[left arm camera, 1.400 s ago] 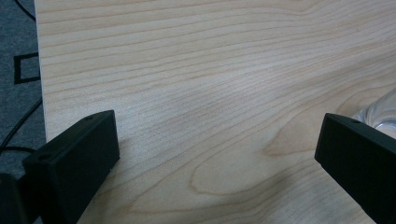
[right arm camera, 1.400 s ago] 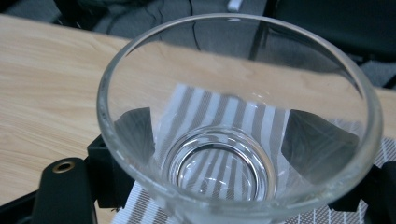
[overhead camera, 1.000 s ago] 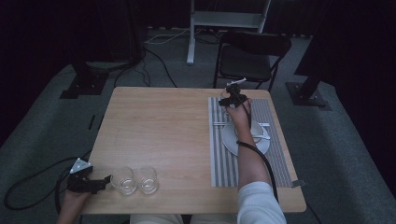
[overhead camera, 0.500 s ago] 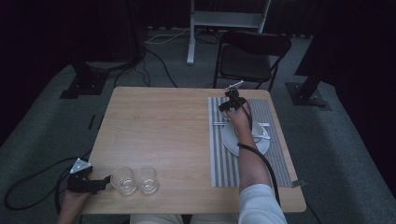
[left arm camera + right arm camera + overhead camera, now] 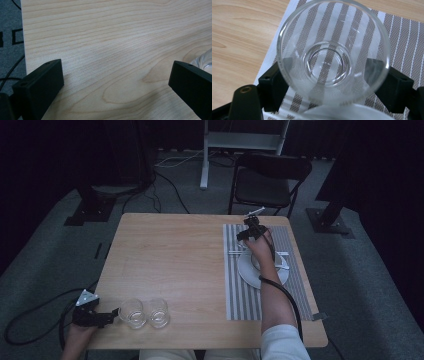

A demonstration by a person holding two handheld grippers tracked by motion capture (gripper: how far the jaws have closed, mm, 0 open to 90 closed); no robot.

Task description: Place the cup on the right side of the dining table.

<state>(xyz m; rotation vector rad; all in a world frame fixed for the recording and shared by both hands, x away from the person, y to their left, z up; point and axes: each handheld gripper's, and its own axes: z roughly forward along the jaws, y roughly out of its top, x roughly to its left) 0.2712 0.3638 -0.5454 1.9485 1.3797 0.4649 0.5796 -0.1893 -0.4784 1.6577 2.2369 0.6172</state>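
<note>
Right gripper point(image 5: 332, 75) clamps a clear glass point(image 5: 333, 50) over the striped placemat point(image 5: 235, 285), white plate point(image 5: 248, 270) at six o'clock; left gripper point(image 5: 117, 85) gapes wide on the wooden table point(image 5: 170, 255), two glasses point(image 5: 145, 312) at its three o'clock

A dim room with a wooden table on grey carpet.

The table point(image 5: 170, 265) fills the middle of the frame, light wood with visible grain. Grey carpet point(image 5: 45, 265) surrounds it on all sides. Behind the table, at upper right of centre, a black chair point(image 5: 267, 182) stands facing it. A white stand point(image 5: 245, 142) rises at the top centre, its post meeting the floor just left of the chair. Black stand bases sit at upper left point(image 5: 90, 210) and at right point(image 5: 330, 222). Cables point(image 5: 165, 175) trail across the carpet near the top. Dark curtains point(image 5: 55, 155) close off the back and sides, and the light is low.
</note>
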